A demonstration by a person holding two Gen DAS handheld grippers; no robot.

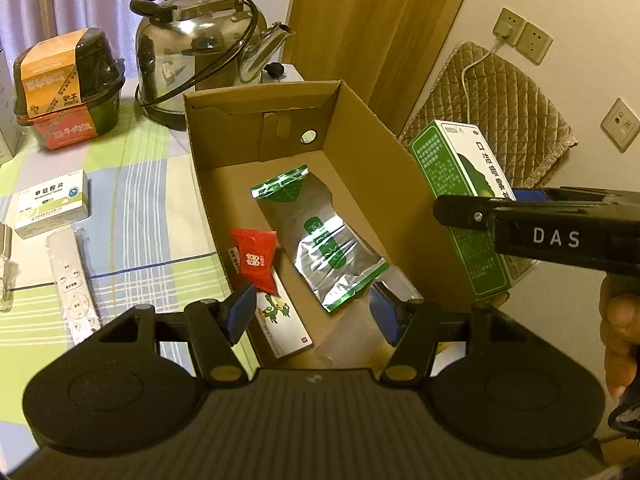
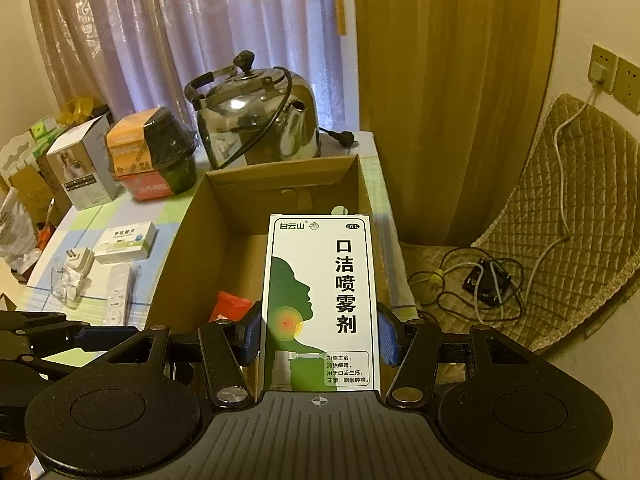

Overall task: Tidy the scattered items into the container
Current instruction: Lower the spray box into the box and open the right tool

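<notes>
Right gripper (image 2: 318, 338): pads pinching the green-and-white spray box (image 2: 320, 300), held above the cardboard box (image 2: 188, 240). Left gripper (image 1: 312, 312): fingers spread, empty, over the box's near end. Left view alone shows a foil pouch (image 1: 320, 236) and red sachet (image 1: 256, 260) inside; remote (image 1: 74, 280) and tablet box (image 1: 52, 204) lie left, outside.

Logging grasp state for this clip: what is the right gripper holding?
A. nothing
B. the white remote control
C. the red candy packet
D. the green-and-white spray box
D: the right gripper has its pads pressed against both sides of the green-and-white spray box, held above the cardboard box.
</notes>
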